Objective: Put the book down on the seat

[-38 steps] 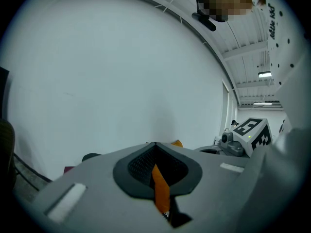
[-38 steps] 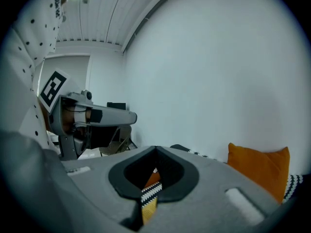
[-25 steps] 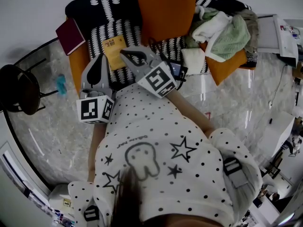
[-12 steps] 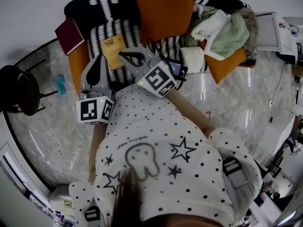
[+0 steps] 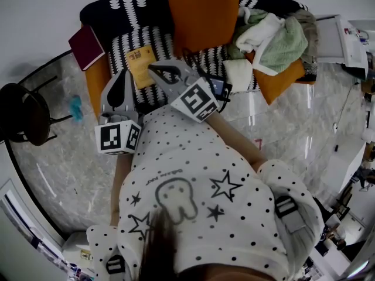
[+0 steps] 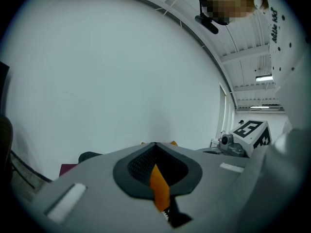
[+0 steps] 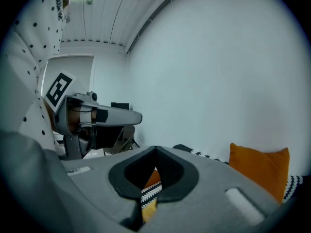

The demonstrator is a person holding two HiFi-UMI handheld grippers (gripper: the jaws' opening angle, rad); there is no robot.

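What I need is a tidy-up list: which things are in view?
sofa: one, black-and-white, top of head view
cushion: one, orange, upright against the sofa back
maroon book: one, on the sofa arm, picture left
tan book: one, flat on the seat
clothes: one pile, white and green, sofa's right end
stool: one, black, floor, left
left gripper: grey, shut, empty, by the tan book
right gripper: grey, shut, empty, by the tan book
shirt: white, dotted, bottom

Book (image 5: 140, 63): thin, tan cover w/ small dark print near far edge, closed, lies flat on left part of seat (image 5: 159, 42), which is orange w/ black-&-white patterned throw over it.
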